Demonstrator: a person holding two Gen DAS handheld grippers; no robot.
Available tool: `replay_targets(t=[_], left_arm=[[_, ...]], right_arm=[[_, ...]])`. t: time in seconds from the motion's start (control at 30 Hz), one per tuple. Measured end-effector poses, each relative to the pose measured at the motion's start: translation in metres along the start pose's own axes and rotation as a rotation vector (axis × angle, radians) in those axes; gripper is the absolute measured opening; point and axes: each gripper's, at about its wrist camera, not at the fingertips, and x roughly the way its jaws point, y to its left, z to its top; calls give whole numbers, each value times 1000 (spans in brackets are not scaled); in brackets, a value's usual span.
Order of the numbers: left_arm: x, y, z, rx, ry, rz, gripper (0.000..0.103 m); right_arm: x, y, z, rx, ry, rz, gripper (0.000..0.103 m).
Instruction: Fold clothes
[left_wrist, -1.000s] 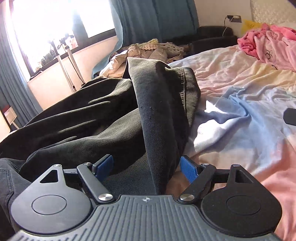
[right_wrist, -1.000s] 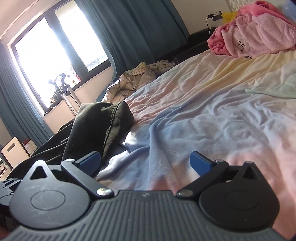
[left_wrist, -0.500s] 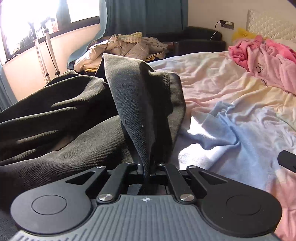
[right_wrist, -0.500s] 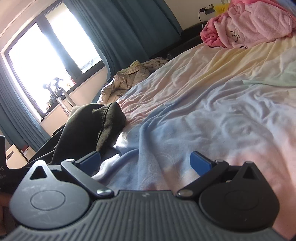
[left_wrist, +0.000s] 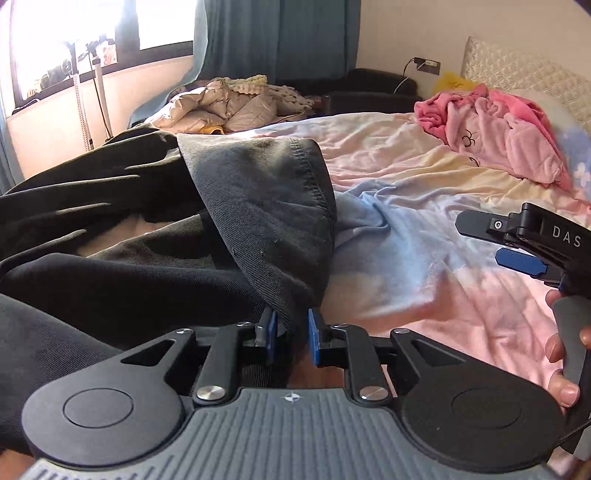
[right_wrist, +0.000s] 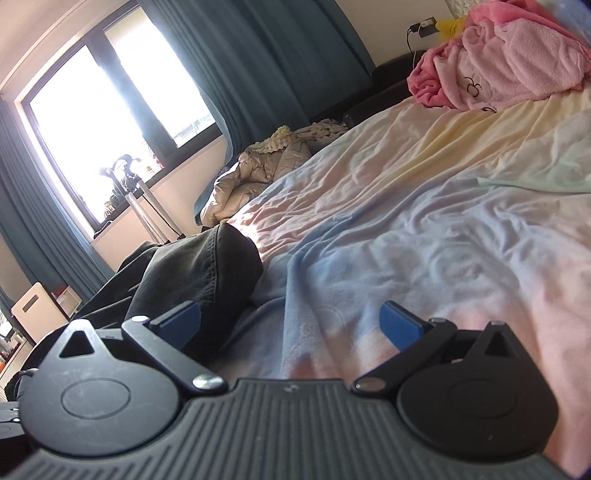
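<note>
Both blue-padded jaws of my left gripper (left_wrist: 291, 334), just eased a little apart, flanked a fold of the dark charcoal denim garment (left_wrist: 258, 206) heaped on the pastel rainbow bedsheet (left_wrist: 424, 236), while my right gripper (right_wrist: 290, 323) hung spread wide and empty beside its hem.

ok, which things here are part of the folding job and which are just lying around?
In the job:
- black trousers
- left gripper, jaws just reopening, trouser fabric between them
- right gripper, open

Lying about:
- pink garment
- beige quilted jacket
- bedsheet
</note>
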Motion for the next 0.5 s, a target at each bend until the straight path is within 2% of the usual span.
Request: replay_targets(t=[0.03, 0.07, 0.1, 0.2, 0.3, 0.4, 0.5], left_arm=[[-9, 3, -3, -15, -14, 14, 52], [-19, 6, -5, -29, -31, 30, 61], [-29, 9, -7, -43, -47, 48, 73], [-57, 18, -7, -83, -83, 82, 78], [-83, 24, -5, -134, -146, 137, 93], [-100, 31, -8, -179, -205, 175, 94], [-104, 36, -7, -195, -207, 209, 94]], right_arm=[[-3, 4, -1, -23, 2, 6, 103], [-7, 8, -1, -47, 2, 13, 103], [-10, 11, -2, -70, 2, 20, 103], [-18, 27, -6, -156, -7, 40, 103], [-22, 47, -15, -273, -15, 55, 103], [-26, 64, -26, -384, -34, 67, 103], [-26, 76, -39, -466, -33, 69, 103]])
